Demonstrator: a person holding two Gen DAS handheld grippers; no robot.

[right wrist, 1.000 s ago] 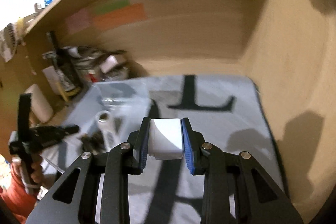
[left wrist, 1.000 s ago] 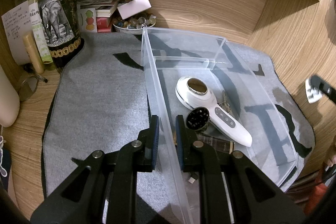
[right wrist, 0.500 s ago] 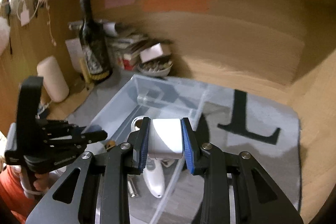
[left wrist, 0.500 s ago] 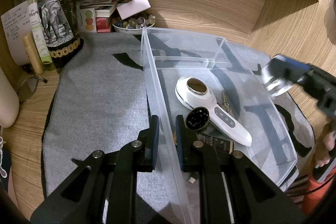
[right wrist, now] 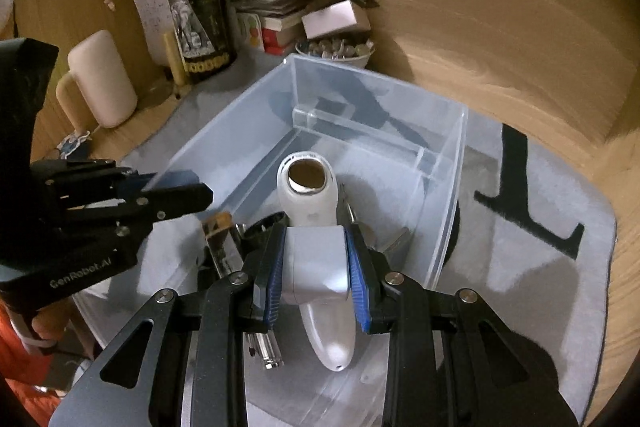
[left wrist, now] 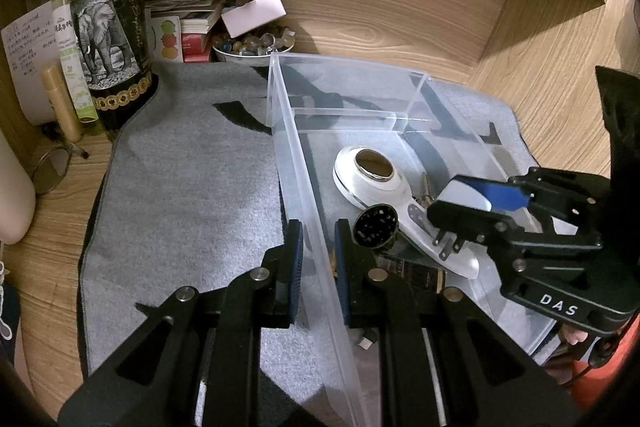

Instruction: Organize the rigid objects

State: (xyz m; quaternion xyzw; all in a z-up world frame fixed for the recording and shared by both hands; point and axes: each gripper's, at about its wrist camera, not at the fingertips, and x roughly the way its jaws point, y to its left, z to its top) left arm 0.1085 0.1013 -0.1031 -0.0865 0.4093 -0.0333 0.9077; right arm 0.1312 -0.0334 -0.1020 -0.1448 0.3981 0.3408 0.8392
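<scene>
Grey mat (left wrist: 188, 187), black letter pattern

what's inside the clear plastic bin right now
In the clear bin lie a white handheld device, a round black perforated piece, keys and a dark labelled item. The right gripper holds a white plug adapter above them, hiding what lies beneath.

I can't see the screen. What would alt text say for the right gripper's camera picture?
The right gripper holds a white plug adapter above a clear plastic bin on a grey mat. Under it in the bin lies a white handheld device. The left gripper is at the bin's left wall; a dark bottle stands behind.
</scene>
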